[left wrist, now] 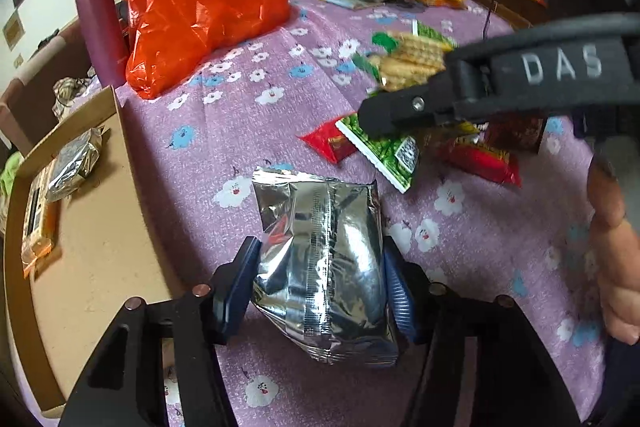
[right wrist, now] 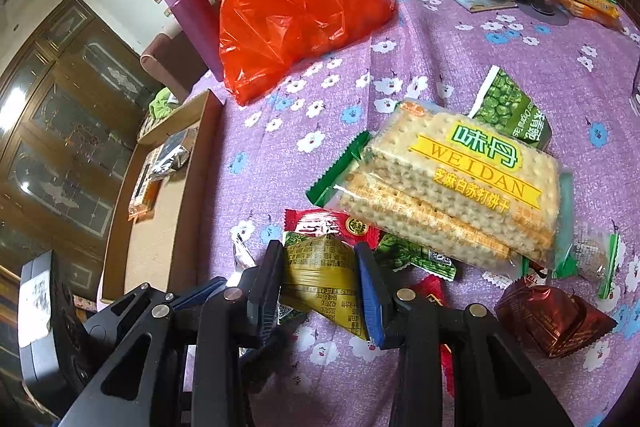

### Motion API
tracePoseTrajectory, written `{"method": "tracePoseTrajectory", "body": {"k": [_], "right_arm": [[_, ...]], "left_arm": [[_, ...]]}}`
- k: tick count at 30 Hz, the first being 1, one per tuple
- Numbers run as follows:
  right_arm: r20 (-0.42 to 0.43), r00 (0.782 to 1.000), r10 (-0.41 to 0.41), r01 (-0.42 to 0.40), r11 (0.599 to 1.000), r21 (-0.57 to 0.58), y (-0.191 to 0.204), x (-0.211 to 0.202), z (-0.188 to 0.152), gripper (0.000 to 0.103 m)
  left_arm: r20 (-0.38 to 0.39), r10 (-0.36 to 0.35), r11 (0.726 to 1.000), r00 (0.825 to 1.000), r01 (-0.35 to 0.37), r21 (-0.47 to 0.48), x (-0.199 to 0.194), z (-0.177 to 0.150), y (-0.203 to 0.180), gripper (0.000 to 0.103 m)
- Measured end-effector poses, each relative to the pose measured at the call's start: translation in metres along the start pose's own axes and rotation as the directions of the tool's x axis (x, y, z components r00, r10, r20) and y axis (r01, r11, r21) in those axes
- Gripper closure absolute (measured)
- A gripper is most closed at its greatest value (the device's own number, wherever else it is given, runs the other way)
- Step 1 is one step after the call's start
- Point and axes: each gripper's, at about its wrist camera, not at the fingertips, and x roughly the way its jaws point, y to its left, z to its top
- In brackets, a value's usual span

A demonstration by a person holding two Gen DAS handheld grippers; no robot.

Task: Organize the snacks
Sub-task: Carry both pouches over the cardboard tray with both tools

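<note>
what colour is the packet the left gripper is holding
Shiny silver foil packet, crinkled, held between the left hand-held gripper fingers; it shows best in the left wrist view.

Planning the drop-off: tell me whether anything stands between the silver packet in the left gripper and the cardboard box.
Nothing visible does. The silver foil packet sits between the left gripper fingers, and only bare purple cloth separates it from the cardboard box to its left. Inside, another foil packet lies at the far end.

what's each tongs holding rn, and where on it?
Left tongs: silver foil bag, pinched across its two long sides. Right tongs: olive-yellow snack packet, gripped by both side edges.
</note>
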Motion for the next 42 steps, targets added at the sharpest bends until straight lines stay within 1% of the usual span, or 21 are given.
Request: {"method": "tracePoseTrajectory", "body": {"k": [3, 6, 8, 13, 16, 18, 20, 23, 28, 33, 36, 38, 42], "right_arm": [[0.026, 1.000, 0.008, -0.008, 1.000, -0.009, 0.003, -0.006, 0.000, 0.064], [0.045, 0.998, 0.034, -0.033, 0.999, -0.015, 0.005, -0.010, 0.000, 0.064], [0.058, 0.998, 0.035, -0.033, 0.999, -0.031, 0.009, -0.012, 0.000, 0.064], [0.066, 0.997, 0.048, -0.041, 0.994, -0.099, 0.029, -0.012, -0.006, 0.064], [0.069, 0.996, 0.062, -0.051, 0.989, -0.141, 0.041, -0.011, -0.010, 0.063], [0.068, 0.994, 0.082, -0.070, 0.985, -0.160, 0.047, -0.010, -0.013, 0.063], [0.063, 0.993, 0.099, -0.087, 0.981, -0.173, 0.053, -0.009, -0.016, 0.063], [0.044, 0.992, 0.116, -0.106, 0.978, -0.180, 0.061, -0.005, -0.017, 0.063], [-0.007, 0.988, 0.154, -0.153, 0.972, -0.181, 0.084, 0.002, -0.016, 0.063], [-0.054, 0.986, 0.156, -0.165, 0.959, -0.229, 0.124, 0.017, -0.018, 0.063], [-0.079, 0.985, 0.156, -0.171, 0.951, -0.258, 0.146, 0.032, -0.019, 0.063], [-0.098, 0.984, 0.151, -0.172, 0.946, -0.274, 0.161, 0.046, -0.021, 0.063], [-0.117, 0.984, 0.138, -0.167, 0.940, -0.298, 0.178, 0.072, -0.027, 0.063]], "left_arm": [[0.023, -0.013, 1.000, 1.000, 0.014, -0.027, -0.009, 0.004, 0.007, 0.044], [0.039, -0.026, 0.998, 0.999, 0.027, -0.049, -0.018, 0.007, 0.014, 0.044], [0.052, -0.031, 0.997, 0.998, 0.034, -0.067, -0.025, 0.008, 0.020, 0.044], [0.122, -0.003, 0.992, 0.993, 0.018, -0.122, -0.053, 0.009, 0.047, 0.044], [0.151, 0.034, 0.986, 0.988, -0.009, -0.165, -0.067, 0.005, 0.069, 0.044], [0.156, 0.065, 0.979, 0.986, -0.033, -0.200, -0.072, 0.000, 0.086, 0.044], [0.147, 0.089, 0.970, 0.985, -0.052, -0.239, -0.072, -0.005, 0.105, 0.044], [0.121, 0.140, 0.947, 0.983, -0.097, -0.305, -0.071, -0.019, 0.137, 0.044], [0.076, 0.182, 0.914, 0.980, -0.140, -0.381, -0.067, -0.042, 0.174, 0.044], [0.057, 0.202, 0.895, 0.978, -0.161, -0.415, -0.063, -0.054, 0.192, 0.044], [0.051, 0.227, 0.888, 0.973, -0.186, -0.421, -0.063, -0.059, 0.197, 0.044], [0.045, 0.226, 0.883, 0.973, -0.185, -0.431, -0.061, -0.063, 0.202, 0.044], [0.032, 0.234, 0.877, 0.972, -0.197, -0.439, -0.055, -0.070, 0.207, 0.044]]}}
